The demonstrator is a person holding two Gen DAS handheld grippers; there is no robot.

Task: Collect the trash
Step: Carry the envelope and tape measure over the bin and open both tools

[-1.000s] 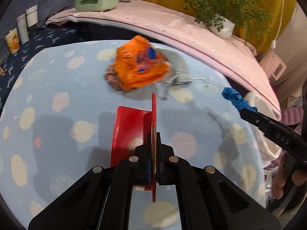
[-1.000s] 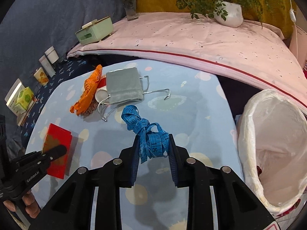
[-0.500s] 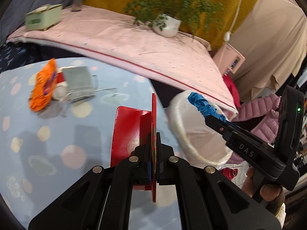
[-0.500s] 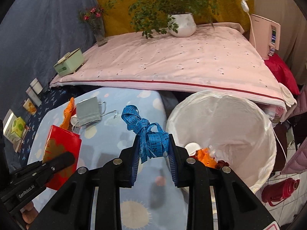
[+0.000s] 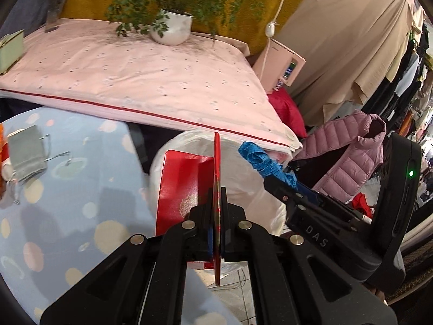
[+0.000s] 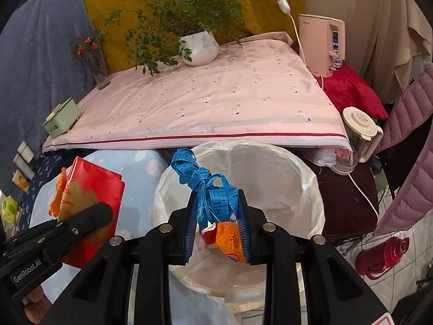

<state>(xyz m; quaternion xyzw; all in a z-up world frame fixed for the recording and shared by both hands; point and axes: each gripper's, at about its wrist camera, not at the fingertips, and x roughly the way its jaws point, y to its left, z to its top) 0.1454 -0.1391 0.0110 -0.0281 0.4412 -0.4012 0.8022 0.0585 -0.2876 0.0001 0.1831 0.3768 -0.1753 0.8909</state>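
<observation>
Pale-blue spotted tablecloth [image 5: 81, 189]; knotted blue tape measure [image 6: 208, 189], glossy red packet [image 5: 184, 187].

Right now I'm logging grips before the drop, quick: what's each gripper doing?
Left gripper: shut on the red packet.
Right gripper: shut on the blue tape measure, over the bin bag.

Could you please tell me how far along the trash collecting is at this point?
Some wrappers already lie in the white bin bag. In hand: the left gripper pinches a red envelope, and the right gripper holds a blue tape measure above the bag. Left: a grey pouch and orange wrapper on the table.
</observation>
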